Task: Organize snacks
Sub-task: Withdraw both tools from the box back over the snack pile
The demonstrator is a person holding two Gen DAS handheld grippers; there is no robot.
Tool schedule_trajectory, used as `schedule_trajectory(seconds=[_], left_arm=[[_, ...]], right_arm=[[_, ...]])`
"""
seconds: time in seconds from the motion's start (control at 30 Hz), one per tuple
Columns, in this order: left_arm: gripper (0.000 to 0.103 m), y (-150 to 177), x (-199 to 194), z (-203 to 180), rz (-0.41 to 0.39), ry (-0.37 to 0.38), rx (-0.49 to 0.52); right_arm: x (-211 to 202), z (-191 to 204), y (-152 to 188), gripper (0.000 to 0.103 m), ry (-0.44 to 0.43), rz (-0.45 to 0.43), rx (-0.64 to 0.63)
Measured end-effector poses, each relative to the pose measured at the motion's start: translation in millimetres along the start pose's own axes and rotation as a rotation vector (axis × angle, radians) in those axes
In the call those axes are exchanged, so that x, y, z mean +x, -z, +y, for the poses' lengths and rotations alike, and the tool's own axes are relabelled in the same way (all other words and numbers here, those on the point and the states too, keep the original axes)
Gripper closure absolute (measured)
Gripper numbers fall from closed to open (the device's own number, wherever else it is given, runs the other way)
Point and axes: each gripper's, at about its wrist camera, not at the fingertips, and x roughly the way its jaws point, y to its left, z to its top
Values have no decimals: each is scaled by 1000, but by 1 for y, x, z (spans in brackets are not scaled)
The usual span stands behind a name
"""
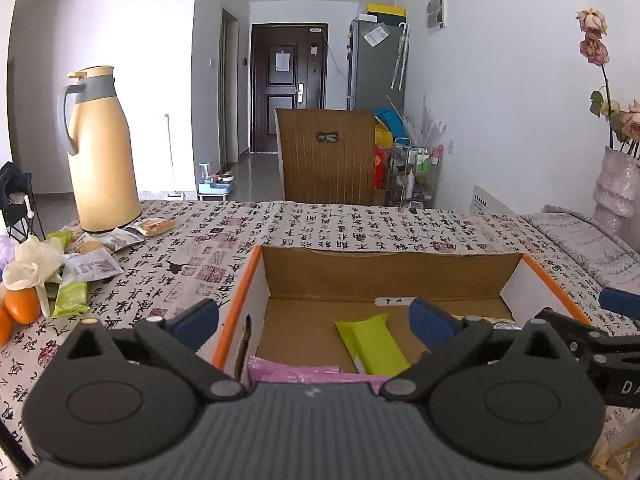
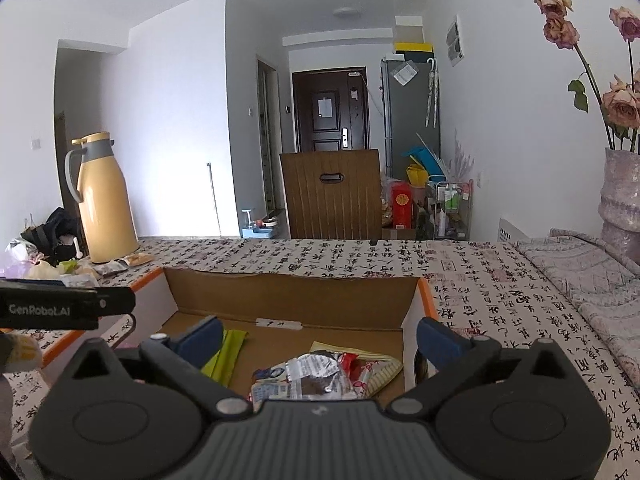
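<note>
From the left wrist, the left gripper (image 1: 314,320) hangs with its blue-padded jaws spread wide and nothing between them, poised over the near left corner of the open cardboard box with orange edges (image 1: 240,304). A lime-green flat snack packet (image 1: 372,344) lies on the box floor, and a pink plastic wrapper (image 1: 304,372) sits at the box's near wall, partly hidden by the tool. Left of the box, a loose heap of snack packets (image 1: 88,264) waits on the calligraphy-print tablecloth (image 1: 320,224), at the foot of a tall yellow thermos jug (image 1: 98,152); judging by that, sorting is only partly done.

From the right wrist, the right gripper (image 2: 320,340) is likewise wide open and empty over the box's right half. Below it lies a crumpled pile of silver, red and blue wrappers (image 2: 320,372), probably several packets, though the crumpling makes them hard to separate. The green packet lies to the pile's left. Both tools hover above the box, which suits dropping items in.
</note>
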Motion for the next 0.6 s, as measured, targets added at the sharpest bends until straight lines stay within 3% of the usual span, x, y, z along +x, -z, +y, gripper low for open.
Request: schedule_trajectory(seconds=[0.6], left_arm=[[0,-11,-49,-3,-73,-2,6]], right_arm=[[-39,14,-19,0,32,-72,-69]])
